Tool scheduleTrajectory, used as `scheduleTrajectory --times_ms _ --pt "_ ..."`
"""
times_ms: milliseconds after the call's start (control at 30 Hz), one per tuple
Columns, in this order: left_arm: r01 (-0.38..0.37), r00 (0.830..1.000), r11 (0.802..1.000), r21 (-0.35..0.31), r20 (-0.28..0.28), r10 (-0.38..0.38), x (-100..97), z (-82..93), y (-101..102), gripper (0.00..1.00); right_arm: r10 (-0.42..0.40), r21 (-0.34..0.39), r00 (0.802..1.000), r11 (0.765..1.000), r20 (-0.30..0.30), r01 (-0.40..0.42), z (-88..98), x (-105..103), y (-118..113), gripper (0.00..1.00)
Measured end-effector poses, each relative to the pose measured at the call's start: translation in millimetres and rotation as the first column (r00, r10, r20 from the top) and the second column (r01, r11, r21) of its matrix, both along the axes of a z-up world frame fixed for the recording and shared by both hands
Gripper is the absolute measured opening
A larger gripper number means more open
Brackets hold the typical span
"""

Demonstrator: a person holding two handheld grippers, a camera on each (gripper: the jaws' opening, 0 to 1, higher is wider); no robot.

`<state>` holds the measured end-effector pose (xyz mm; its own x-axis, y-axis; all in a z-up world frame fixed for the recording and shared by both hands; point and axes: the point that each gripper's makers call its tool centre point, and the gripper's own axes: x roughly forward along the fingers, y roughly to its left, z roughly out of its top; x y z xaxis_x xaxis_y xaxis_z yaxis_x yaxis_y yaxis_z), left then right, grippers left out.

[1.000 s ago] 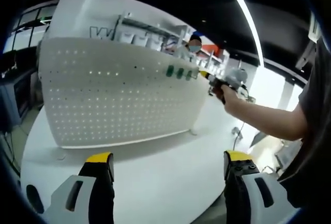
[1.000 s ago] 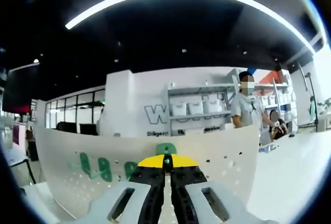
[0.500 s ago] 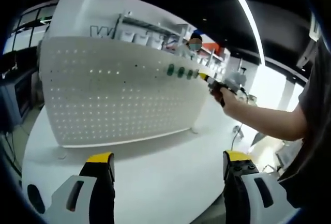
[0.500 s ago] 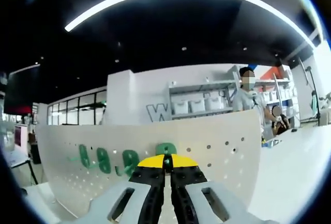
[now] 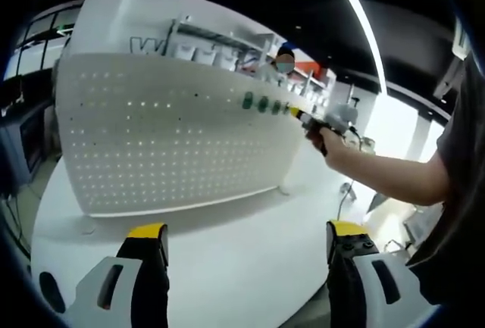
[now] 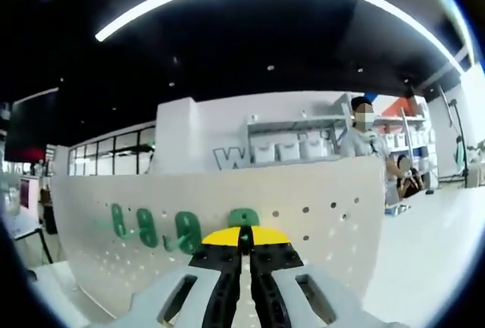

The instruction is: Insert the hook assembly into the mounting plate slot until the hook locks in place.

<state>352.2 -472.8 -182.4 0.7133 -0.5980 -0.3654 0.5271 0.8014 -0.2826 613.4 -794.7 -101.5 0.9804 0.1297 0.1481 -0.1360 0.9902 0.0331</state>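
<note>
1. The right tool (image 6: 241, 231), with its yellow tips and black and white fingers, is pinched tight on a small green plastic hook (image 6: 244, 217). Only the rounded top of that hook peeks up over the tips.
2. A second ago the top edge of the big white board full of little holes (image 6: 318, 229) sat lower behind the hook. Now the green hook sits right up against the holes near the top of the board, so the tool has gone closer to the board (the whole view moved with the hand, not the board).
3. Three more green hooks (image 6: 151, 226) hang in a row on the board, to the left of the held one. They look bigger and nearer than before, which also tells that the hand went forward.
4. In the left gripper view the right tool (image 5: 301, 115) is at the end of a person's bare arm (image 5: 379, 173), with its tip at the row of green hooks (image 5: 261, 104) near the top right of the board (image 5: 151, 146).
5. The left tool (image 5: 246, 256) is wide open and holds nothing. It hangs over the round white desk (image 5: 227, 252), well apart from the board.
6. I think this means the hook is about at its hole, but I cannot tell if it has gone in or locked. A firm push may be needed next.
</note>
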Motion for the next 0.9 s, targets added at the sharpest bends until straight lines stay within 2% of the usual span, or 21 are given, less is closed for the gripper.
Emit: scheduleTrajectory --times_ms 133,233,333,467,633,733,833,900 --pt "-0.002 1.0 1.0 -0.001 0.003 0.002 0.4 1.6 1 0.87 -0.008 -0.012 1.0 1.0 -0.027 0.008 5.3 -1 1 0.01" --pt "0.002 1.0 1.0 -0.001 0.005 -0.002 0.0 1.7 0 0.87 -0.016 -0.053 0.999 0.999 -0.049 0.014 3.5 2 0 0.01" --pt "0.009 1.0 1.0 -0.002 0.006 -0.009 -1.1 2.2 -3 0.87 -0.008 -0.051 0.997 0.999 -0.08 0.004 0.7 3 -2 0.02" --pt "0.007 1.0 1.0 -0.028 0.015 -0.006 -2.8 7.7 -3 0.9 -0.015 -0.079 0.997 0.997 -0.075 0.009 7.1 4 -4 0.06" --pt "0.001 1.0 1.0 -0.024 0.018 0.0 -4.9 8.3 1 0.91 -0.002 -0.065 0.997 0.998 -0.082 -0.003 9.9 0 -3 0.1" --pt "-0.002 1.0 1.0 -0.027 0.023 0.003 -6.5 10.0 2 0.91 -0.011 -0.033 0.997 0.999 -0.075 0.008 14.5 -7 0 0.25" --pt "-0.003 1.0 1.0 -0.026 0.027 0.003 -7.8 10.4 3 0.91 0.009 -0.023 0.997 1.0 -0.076 -0.01 18.3 -11 3 0.19" --pt "-0.005 1.0 1.0 -0.027 0.029 0.005 -9.1 11.0 4 0.91 0.011 -0.036 0.997 0.999 -0.077 -0.014 19.2 -11 2 0.2"
